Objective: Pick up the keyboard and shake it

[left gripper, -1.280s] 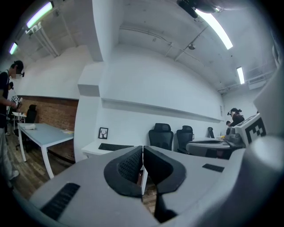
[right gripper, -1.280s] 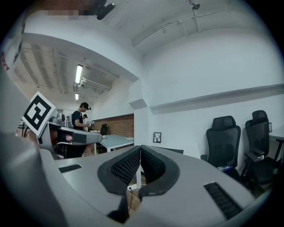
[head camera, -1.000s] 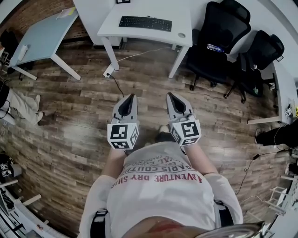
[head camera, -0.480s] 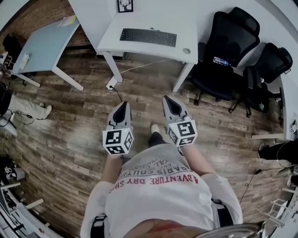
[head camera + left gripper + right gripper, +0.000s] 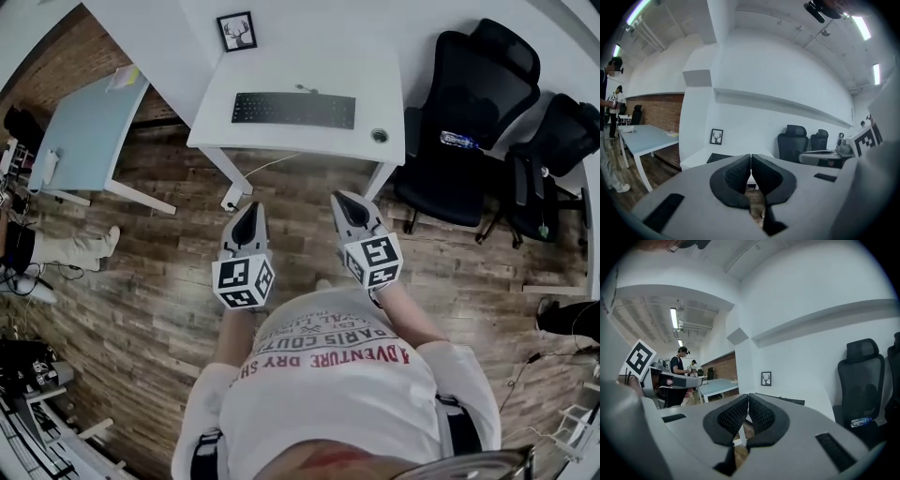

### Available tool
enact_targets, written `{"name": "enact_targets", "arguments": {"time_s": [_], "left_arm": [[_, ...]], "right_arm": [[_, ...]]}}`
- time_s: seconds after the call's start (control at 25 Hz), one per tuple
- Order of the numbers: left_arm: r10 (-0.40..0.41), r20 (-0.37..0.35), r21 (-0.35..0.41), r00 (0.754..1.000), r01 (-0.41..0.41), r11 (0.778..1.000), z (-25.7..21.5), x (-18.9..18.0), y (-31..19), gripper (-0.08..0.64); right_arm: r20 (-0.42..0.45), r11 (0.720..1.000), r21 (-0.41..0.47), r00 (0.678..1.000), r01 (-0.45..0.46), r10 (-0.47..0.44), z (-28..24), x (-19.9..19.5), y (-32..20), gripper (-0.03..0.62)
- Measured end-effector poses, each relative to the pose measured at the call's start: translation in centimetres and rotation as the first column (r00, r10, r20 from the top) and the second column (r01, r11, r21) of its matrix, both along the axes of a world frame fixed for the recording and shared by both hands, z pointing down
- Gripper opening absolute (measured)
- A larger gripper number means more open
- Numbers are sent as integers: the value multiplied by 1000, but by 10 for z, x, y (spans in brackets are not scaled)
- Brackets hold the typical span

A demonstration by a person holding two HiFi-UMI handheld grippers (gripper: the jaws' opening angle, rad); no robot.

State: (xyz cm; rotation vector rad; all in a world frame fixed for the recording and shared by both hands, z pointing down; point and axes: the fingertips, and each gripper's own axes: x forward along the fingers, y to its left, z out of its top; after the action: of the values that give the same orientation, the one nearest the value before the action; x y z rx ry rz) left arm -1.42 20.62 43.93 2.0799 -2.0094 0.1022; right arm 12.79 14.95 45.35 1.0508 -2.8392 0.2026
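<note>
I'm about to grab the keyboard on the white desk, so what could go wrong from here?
1. The left gripper and right gripper are both shut and empty; unless opened, they may just shove the keyboard.
2. The framed picture stands close behind it; shaking could topple it.
3. A power strip lies on the floor before the desk: possible trip hazard.

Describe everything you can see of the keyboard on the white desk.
The keyboard is black, slim and rectangular, with rows of dark keys, probably plastic. It lies flat near the middle of the white desk, its long side along the desk's front edge. Only the desk touches it; nothing holds it.
</note>
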Motion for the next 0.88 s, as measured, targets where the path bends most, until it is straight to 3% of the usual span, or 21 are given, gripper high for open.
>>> {"name": "enact_targets", "arguments": {"time_s": [0.28,0.52,0.88], "left_arm": [[2,-46,-37,999,-3,999,16,-17,-66,29],[70,-60,-50,996,-73,996,31,-41,-134,29],[246,-94,-41,965,-251,967,32,-110,-276,29]], "right_arm": [[-27,999,-43,1000,-15,14,15,-10,-60,25],[-66,997,-14,995,-70,69,26,-31,-117,25],[-81,955,-31,953,-294,291,25,-72,-235,25]]}}
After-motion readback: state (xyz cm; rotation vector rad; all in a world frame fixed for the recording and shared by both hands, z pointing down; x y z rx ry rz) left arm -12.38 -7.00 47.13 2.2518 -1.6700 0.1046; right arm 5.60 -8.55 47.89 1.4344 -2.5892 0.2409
